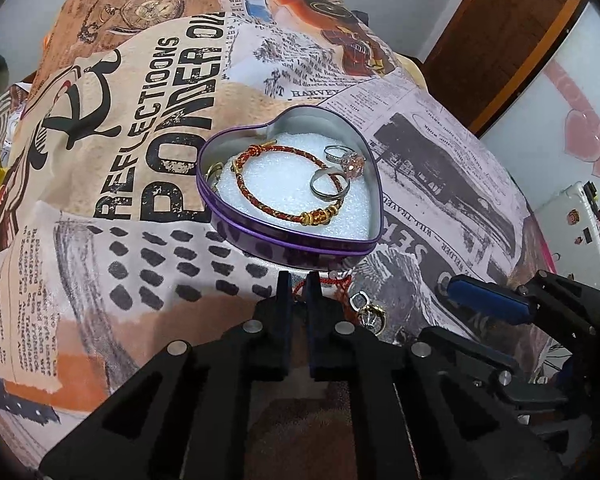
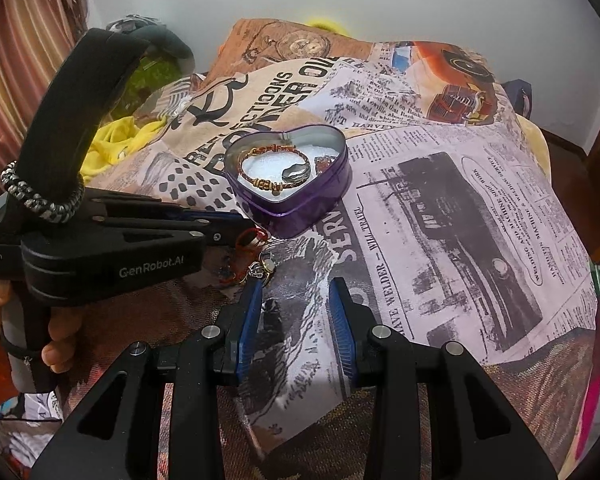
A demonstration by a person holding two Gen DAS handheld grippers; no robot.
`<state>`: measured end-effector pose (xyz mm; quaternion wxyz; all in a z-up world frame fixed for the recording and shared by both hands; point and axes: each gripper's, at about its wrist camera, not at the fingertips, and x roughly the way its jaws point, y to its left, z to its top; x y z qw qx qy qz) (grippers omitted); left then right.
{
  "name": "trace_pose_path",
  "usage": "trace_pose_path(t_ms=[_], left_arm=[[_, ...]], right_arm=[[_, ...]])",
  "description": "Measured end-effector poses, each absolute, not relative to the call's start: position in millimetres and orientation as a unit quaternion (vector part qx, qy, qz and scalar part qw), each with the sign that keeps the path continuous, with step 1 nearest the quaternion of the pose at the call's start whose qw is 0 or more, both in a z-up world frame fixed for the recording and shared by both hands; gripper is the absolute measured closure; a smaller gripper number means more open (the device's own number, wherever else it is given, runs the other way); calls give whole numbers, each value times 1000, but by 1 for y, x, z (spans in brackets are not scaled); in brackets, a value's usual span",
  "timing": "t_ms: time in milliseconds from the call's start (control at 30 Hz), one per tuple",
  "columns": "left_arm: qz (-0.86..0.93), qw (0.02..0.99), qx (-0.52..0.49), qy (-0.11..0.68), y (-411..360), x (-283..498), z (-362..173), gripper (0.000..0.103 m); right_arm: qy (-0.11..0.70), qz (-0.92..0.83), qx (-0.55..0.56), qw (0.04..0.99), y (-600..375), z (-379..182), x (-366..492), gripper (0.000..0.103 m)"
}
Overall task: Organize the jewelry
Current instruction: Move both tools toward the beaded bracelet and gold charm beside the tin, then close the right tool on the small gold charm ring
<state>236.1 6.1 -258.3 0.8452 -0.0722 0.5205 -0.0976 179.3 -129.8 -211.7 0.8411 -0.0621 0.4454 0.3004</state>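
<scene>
Nearest my left gripper (image 1: 299, 280), the jaws sit pinched almost together around a red cord (image 2: 249, 239); whether they truly grip it I cannot tell. My right gripper (image 2: 296, 292) stands apart, empty. Beside the cord lie loose rings (image 1: 367, 312); lifting could drag them off the cloth (image 1: 140, 264). Beyond, the heart tin (image 1: 292, 240) holds a bracelet (image 1: 284, 184).

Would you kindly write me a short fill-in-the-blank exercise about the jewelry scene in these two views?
1. The purple tin is shaped like a ____.
2. Inside it, the red-and-gold braided bracelet lies on white ____.
3. The left gripper is closed on a thin ____ cord.
4. The right gripper has its jaws ____, holding nothing.

Missing words: heart; foam; red; open
</scene>
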Motion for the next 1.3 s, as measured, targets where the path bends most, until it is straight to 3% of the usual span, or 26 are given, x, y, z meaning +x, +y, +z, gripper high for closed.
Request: trace_pose_path(t_ms=[867,1133,1300], left_arm=[[-64,903,-38,423,34,182,-198,102],[-72,900,-53,427,40,180,-208,102],[-74,899,-60,428,43,179,-212,102]], right_arm=[[445,310,-84,836,-114,-215,182,72],[443,328,-83,830,-102,-214,179,90],[448,335,-88,824,-95,-217,177,90]])
